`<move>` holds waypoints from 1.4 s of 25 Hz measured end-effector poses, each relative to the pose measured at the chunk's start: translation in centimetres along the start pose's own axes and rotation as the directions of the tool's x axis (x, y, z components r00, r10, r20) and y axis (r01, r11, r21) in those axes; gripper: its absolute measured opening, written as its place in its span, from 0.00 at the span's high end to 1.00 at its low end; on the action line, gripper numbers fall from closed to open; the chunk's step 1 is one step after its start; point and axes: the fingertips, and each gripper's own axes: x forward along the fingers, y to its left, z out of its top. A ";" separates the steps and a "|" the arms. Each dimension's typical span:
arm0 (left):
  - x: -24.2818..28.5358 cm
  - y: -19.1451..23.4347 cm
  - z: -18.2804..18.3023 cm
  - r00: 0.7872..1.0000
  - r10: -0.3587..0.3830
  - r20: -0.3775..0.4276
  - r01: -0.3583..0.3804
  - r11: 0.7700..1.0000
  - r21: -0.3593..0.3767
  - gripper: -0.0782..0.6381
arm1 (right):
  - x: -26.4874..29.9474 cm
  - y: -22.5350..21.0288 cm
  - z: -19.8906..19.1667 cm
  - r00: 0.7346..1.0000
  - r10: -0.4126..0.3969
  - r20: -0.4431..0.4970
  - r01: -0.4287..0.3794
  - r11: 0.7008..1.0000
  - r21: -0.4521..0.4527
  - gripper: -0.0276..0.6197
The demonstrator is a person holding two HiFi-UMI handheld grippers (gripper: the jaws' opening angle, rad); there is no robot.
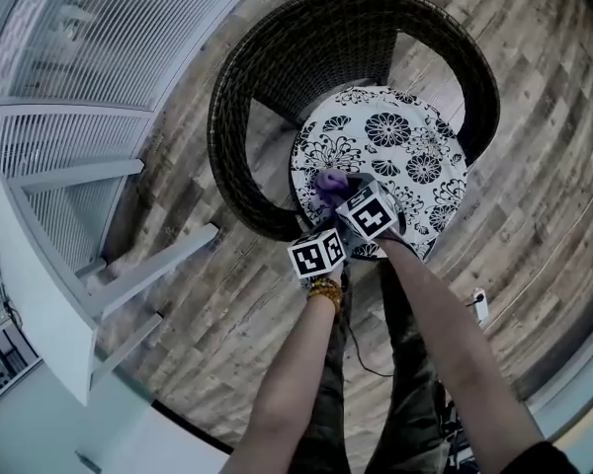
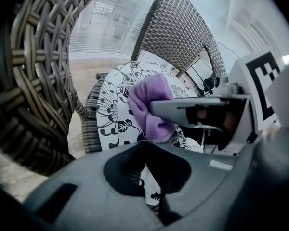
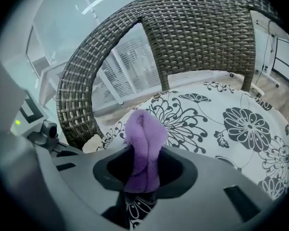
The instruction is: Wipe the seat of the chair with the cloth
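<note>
A round seat cushion (image 1: 407,131) with a black-and-white flower print lies in a dark wicker chair (image 1: 239,77). My right gripper (image 1: 348,197) is over the cushion's front left part, shut on a bunched purple cloth (image 1: 330,181). In the right gripper view the cloth (image 3: 143,141) sticks up from between the jaws, above the cushion (image 3: 231,124). My left gripper (image 1: 321,237) is just beside and in front of it, at the seat's front edge. Its dark jaws (image 2: 145,147) look pressed together with nothing in them. The left gripper view shows the cloth (image 2: 147,102) held in the right gripper's finger (image 2: 192,107).
The wicker armrest and back (image 3: 111,47) curve round the seat's left and far sides. A white slatted bench (image 1: 69,265) stands on the wood floor at the left. A thin cable (image 1: 361,358) and a small white object (image 1: 480,305) lie on the floor near the person's legs.
</note>
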 end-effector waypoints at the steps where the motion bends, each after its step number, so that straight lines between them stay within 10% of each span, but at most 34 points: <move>1: 0.0 0.0 0.1 1.000 -0.001 0.002 0.001 1.000 0.001 0.87 | -0.2 -0.4 -0.1 1.000 -0.007 0.004 0.007 1.000 -0.006 0.77; 35: 0.2 0.1 -0.2 1.000 0.002 0.020 -0.002 1.000 0.015 0.87 | -12.9 -20.3 -5.4 0.921 -0.385 -0.069 0.385 0.923 -0.003 0.77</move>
